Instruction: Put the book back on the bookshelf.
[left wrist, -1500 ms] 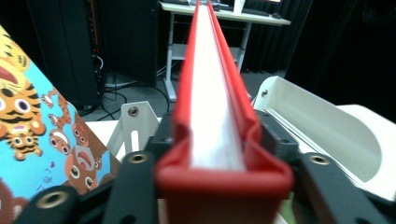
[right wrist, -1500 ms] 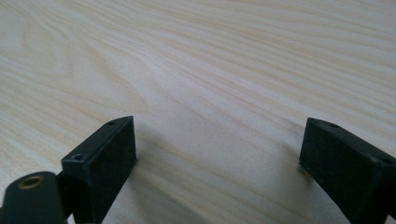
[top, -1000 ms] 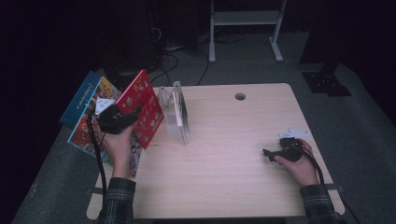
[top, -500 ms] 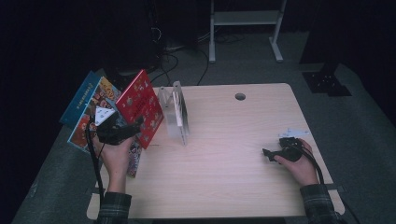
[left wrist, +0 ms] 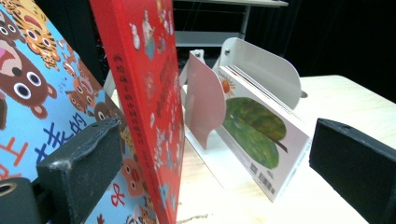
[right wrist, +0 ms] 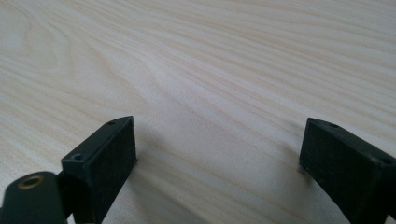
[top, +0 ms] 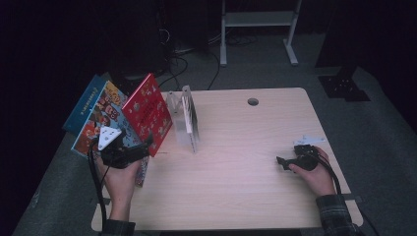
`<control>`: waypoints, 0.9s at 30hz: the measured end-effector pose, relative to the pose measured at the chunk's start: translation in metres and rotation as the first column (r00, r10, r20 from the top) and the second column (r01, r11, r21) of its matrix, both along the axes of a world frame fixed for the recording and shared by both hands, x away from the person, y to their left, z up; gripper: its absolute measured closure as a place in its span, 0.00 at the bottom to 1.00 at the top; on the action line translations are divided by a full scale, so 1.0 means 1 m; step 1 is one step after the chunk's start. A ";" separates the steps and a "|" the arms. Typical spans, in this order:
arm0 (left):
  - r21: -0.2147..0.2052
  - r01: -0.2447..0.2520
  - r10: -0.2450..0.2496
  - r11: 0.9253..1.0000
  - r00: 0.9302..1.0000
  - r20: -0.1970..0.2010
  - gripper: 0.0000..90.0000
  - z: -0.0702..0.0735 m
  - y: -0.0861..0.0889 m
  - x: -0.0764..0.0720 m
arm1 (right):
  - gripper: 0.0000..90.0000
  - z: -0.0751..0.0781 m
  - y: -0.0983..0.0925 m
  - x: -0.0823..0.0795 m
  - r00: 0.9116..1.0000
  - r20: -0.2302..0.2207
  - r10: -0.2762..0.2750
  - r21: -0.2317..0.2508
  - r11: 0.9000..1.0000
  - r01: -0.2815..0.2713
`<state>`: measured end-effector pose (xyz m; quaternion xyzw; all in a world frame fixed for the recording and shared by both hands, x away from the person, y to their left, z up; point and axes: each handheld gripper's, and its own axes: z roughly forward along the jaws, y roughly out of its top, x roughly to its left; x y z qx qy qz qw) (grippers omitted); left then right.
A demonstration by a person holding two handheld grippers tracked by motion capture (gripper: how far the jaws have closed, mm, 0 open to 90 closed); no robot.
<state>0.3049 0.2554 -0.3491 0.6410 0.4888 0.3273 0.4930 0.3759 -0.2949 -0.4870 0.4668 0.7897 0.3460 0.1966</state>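
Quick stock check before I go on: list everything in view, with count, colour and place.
red book: 1, red with small pictures, leaning at the table's left edge, between the open left jaws, not gripped
cartoon-animal book: 1, blue cover with bears and tigers, leaning behind the red book
blue book: 1, blue, outermost on the left, overhanging the table
book rack: 1, white with rounded dividers, left of table centre
leaf-cover book: 1, white with a green leaf, standing in the rack
table: 1, light wood, with a cable hole near the far edge
white frame: 1, on the floor beyond the table
left gripper: black, jaws have just been opening
right gripper: black, jaws open, at the right edge
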 end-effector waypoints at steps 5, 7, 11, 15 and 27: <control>0.005 0.025 -0.025 1.000 1.000 -0.001 0.02 -0.004 -0.004 -0.011 | 0.11 0.000 0.000 0.000 1.000 0.000 0.000 0.000 1.000 0.000; 0.004 0.037 -0.037 0.999 0.999 -0.001 0.02 -0.006 -0.007 -0.015 | 0.11 0.000 0.000 0.000 1.000 0.000 0.000 0.000 1.000 0.000; 0.008 0.062 -0.062 0.998 0.998 -0.006 0.02 -0.010 -0.013 -0.023 | 0.11 0.000 0.000 0.000 1.000 0.000 0.000 0.000 1.000 0.000; 0.018 0.089 -0.089 0.996 0.996 -0.016 0.02 -0.015 -0.020 -0.028 | 0.11 0.000 0.000 0.000 1.000 0.000 0.000 0.000 1.000 0.000; 0.041 0.168 -0.165 0.985 0.984 -0.062 0.02 -0.039 -0.038 -0.038 | 0.11 0.000 0.000 0.000 1.000 0.000 0.000 0.000 1.000 0.000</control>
